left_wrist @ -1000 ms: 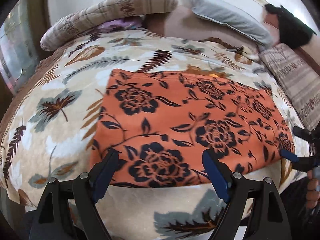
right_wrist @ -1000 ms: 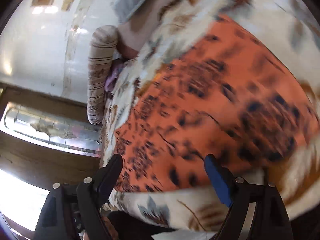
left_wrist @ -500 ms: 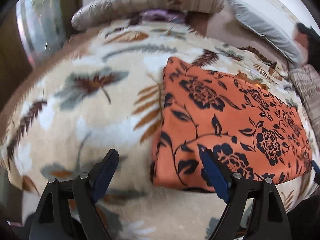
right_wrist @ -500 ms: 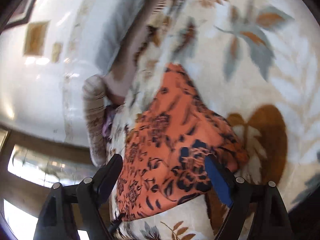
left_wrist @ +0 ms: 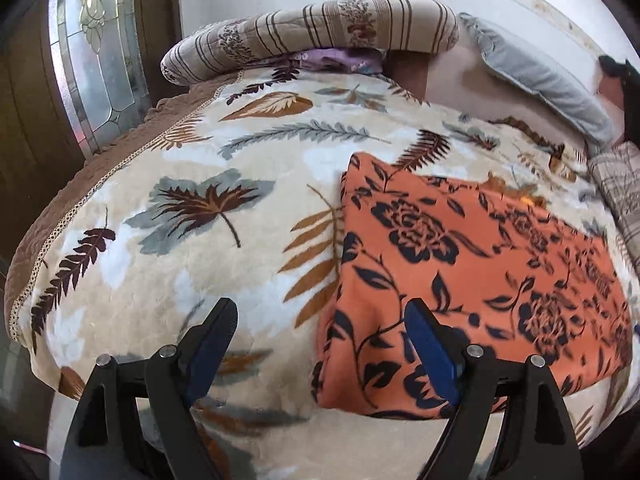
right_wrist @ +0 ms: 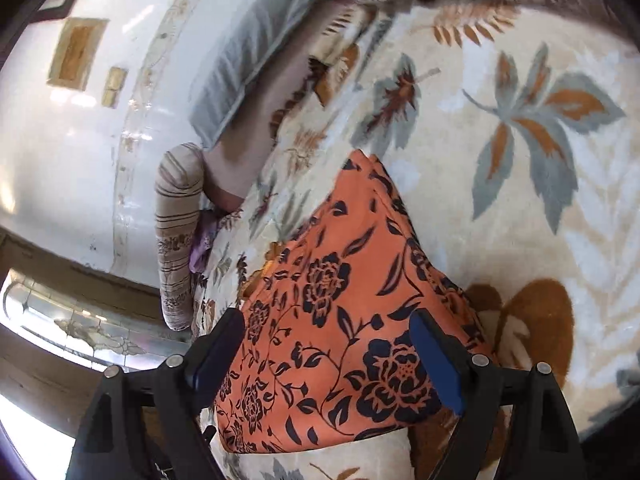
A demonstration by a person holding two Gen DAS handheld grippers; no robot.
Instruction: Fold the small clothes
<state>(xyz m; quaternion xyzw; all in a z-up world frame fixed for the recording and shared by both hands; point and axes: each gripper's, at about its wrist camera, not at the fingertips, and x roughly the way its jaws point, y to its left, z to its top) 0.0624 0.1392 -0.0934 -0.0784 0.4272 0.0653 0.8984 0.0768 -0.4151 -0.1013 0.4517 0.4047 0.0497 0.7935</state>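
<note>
An orange cloth with dark blue flowers (left_wrist: 460,276) lies flat and folded on the leaf-patterned blanket (left_wrist: 168,216). In the right wrist view the same cloth (right_wrist: 340,320) runs up and away from the camera. My left gripper (left_wrist: 320,340) is open and empty, hovering over the cloth's near left corner; its right finger is over the cloth, its left finger over bare blanket. My right gripper (right_wrist: 328,352) is open and empty, hovering over the cloth's right end.
A striped rolled bolster (left_wrist: 312,36) and a grey pillow (left_wrist: 540,88) lie at the far end of the bed by the white wall. A purple cloth (left_wrist: 340,58) peeks from under the bolster. A glass door panel (left_wrist: 92,60) stands left, past the bed edge.
The left gripper has swung left from the cloth's near edge to its left corner. The right gripper has swung toward the cloth's right end. Both stayed open.
</note>
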